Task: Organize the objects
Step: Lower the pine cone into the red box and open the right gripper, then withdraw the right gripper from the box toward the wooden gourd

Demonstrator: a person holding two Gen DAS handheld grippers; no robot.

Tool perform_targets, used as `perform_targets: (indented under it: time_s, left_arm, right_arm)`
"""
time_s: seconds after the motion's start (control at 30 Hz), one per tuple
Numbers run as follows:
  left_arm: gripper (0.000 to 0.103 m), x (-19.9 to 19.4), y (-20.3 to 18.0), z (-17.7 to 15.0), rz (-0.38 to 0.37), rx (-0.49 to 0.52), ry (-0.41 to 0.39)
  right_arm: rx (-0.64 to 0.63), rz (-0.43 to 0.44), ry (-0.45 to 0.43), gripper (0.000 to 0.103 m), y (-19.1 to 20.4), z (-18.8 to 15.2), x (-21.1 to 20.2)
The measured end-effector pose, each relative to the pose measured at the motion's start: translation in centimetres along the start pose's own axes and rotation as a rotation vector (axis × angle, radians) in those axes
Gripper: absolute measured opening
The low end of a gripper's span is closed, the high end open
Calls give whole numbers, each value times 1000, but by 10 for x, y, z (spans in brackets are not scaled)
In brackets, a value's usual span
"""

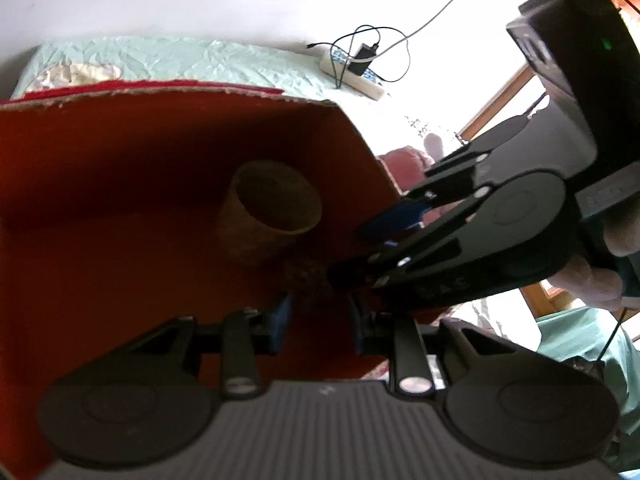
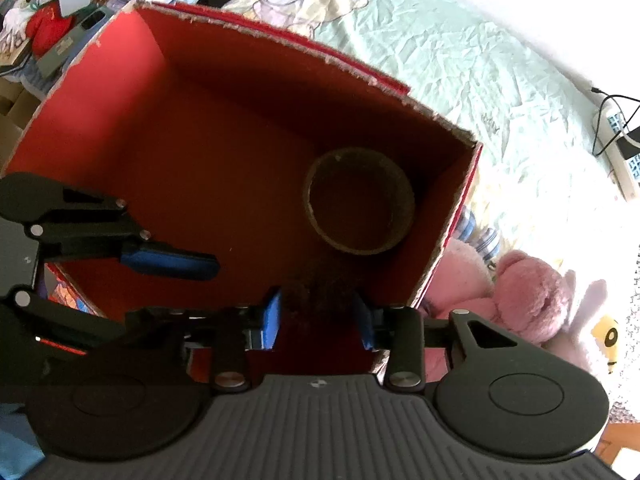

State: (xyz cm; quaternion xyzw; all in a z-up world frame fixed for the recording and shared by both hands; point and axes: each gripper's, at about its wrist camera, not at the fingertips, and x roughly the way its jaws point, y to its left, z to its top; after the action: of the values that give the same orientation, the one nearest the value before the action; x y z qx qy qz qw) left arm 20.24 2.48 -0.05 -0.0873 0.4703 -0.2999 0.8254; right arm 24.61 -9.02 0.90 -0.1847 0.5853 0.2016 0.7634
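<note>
A red cardboard box (image 1: 120, 152) (image 2: 180, 64) stands open on the bed. A brown cup (image 1: 276, 208) (image 2: 360, 212) stands upright in its far right corner. A dark fuzzy clump (image 1: 308, 276) (image 2: 320, 288), blurred, lies near the cup on the box floor. My left gripper (image 1: 319, 320) hangs over the box, open, with only red floor between its pads. My right gripper (image 2: 319, 316) (image 1: 346, 254) points steeply down into the box, open. The clump shows in the gap just past its tips. One blue-padded left finger (image 2: 172, 261) reaches in from the left.
The box rests on a pale green sheet (image 2: 460, 60). A pink plush toy (image 2: 528, 292) lies against the box's right side, a yellow toy (image 2: 608, 336) beside it. A power strip with cables (image 1: 356, 74) (image 2: 616, 152) lies farther right. Mixed clutter (image 2: 48, 28) sits beyond the box's left corner.
</note>
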Motion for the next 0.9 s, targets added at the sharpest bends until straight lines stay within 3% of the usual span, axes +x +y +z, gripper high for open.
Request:
perform_targets:
  time_s: [0.2,0.4,0.73,0.9]
  left_arm:
    - [24,-8,6,-2,34,-21,-19]
    - [25,-25,9,-4,144,-17,-68]
    - [25,-39,13,-3,293,-39,-93]
    - [25,-43,12,-1,367,-43,-95]
  right_arm:
    - [54,-12,-68,28,-13,7,-11]
    - [108,19,-113,25,-19,9,-12]
    - [99,108,-61,25,14,11,11]
    - [87,83,-15,26,25,12,32]
